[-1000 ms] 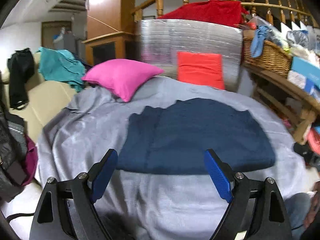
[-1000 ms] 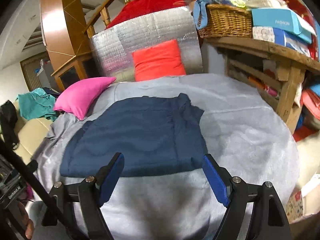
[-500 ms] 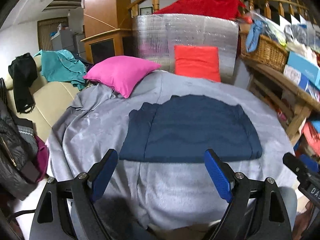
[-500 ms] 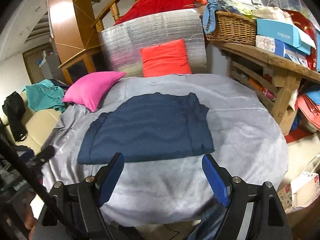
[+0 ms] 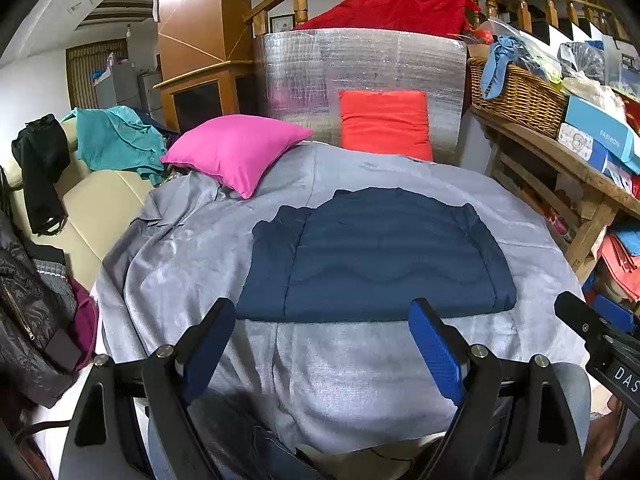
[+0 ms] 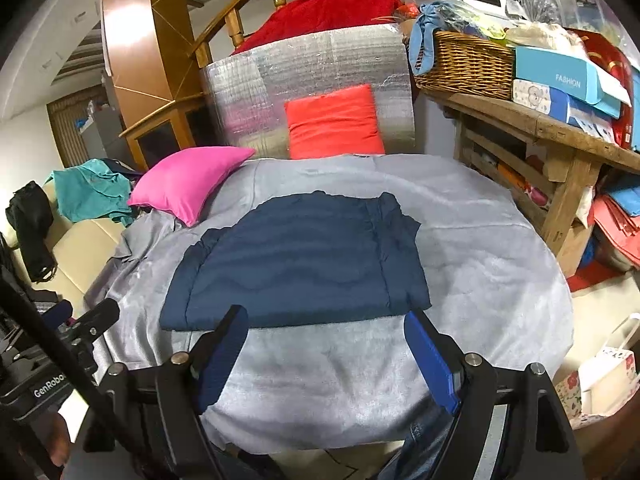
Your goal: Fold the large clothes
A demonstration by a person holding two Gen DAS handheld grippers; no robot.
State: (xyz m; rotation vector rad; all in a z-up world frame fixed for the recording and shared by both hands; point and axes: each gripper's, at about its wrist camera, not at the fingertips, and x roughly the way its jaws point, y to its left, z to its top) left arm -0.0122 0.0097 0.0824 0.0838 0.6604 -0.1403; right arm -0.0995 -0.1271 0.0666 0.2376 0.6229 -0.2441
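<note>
- While both grippers hang in the air, the left gripper (image 5: 322, 334) has its blue fingers (image 5: 436, 350) spread wide with nothing between them.
- The right gripper (image 6: 326, 342) is spread wide too and holds nothing.
- The folded dark blue garment (image 5: 376, 256) lies flat just ahead of both grippers, not touching them.
- It rests on a bench with a grey cloth (image 5: 328, 376) over it.
- Farther ahead, to the left, sits a pink pillow (image 5: 236, 152).
- An orange pillow (image 5: 386, 124) leans straight ahead, past the garment.

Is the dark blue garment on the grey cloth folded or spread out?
Folded. The dark blue garment lies as a compact rectangle, layered edges visible at its sides.
</note>
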